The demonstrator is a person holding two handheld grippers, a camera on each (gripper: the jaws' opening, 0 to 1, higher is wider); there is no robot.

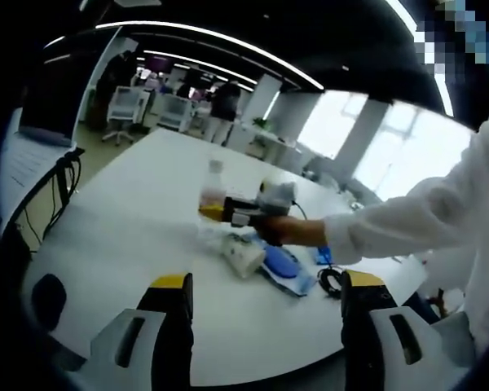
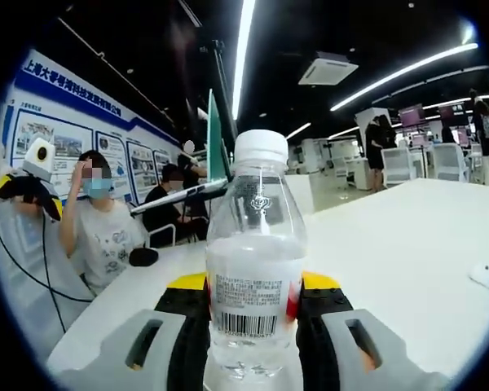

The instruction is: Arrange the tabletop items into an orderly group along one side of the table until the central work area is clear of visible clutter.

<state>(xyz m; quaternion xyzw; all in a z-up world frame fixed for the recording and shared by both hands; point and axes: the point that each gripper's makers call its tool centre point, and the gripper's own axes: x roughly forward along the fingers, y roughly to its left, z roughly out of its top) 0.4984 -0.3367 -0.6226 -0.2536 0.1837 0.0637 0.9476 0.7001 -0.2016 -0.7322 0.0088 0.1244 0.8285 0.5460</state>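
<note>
A clear water bottle [image 2: 257,252] with a white cap stands upright on the white table [image 2: 407,236], and my right gripper [image 2: 253,287] is shut on its lower body. In the left gripper view the same bottle [image 1: 214,189] shows mid-table with the right gripper [image 1: 243,212] on it, held by a hand in a white sleeve. My left gripper [image 1: 267,285] hangs open above the table's near edge, with nothing between its jaws. Beside the bottle lie a white crumpled item [image 1: 244,254], a blue flat object [image 1: 281,261] and a small blue piece [image 1: 323,257].
A black coiled cable [image 1: 332,282] lies near the table's edge. A dark monitor [image 1: 53,106] stands on a side desk at the left. People sit behind the table [image 2: 98,228] beside an open laptop [image 2: 214,142]. Office chairs [image 1: 126,110] stand far back.
</note>
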